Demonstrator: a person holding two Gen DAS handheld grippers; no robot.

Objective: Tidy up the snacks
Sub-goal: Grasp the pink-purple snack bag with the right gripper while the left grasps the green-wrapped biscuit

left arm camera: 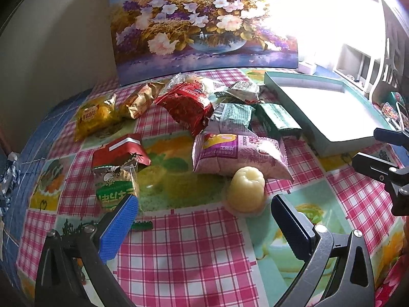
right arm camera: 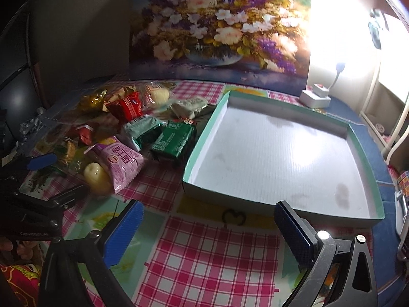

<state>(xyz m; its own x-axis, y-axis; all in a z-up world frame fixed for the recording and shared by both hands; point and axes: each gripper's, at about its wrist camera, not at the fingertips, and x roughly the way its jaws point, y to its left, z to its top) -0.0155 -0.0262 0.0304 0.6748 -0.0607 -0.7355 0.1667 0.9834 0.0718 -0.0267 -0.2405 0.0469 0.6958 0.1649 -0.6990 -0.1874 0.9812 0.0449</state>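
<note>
With nothing in the shallow white cardboard tray with teal rim [right arm camera: 204, 138], the left gripper [left arm camera: 204, 220], jaws apart and empty, should settle squarely around the pale yellow jelly cup [left arm camera: 246, 190] just ahead, squeezing gently. The right gripper [right arm camera: 208, 220], also spread and empty, hovers before the tray; I count roughly ten wrapped snacks, one cup, one tray.

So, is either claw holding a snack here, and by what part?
Nothing is held. The left claw is open, with the jelly cup just ahead of its fingers, untouched. The right claw is open over the tablecloth.
</note>
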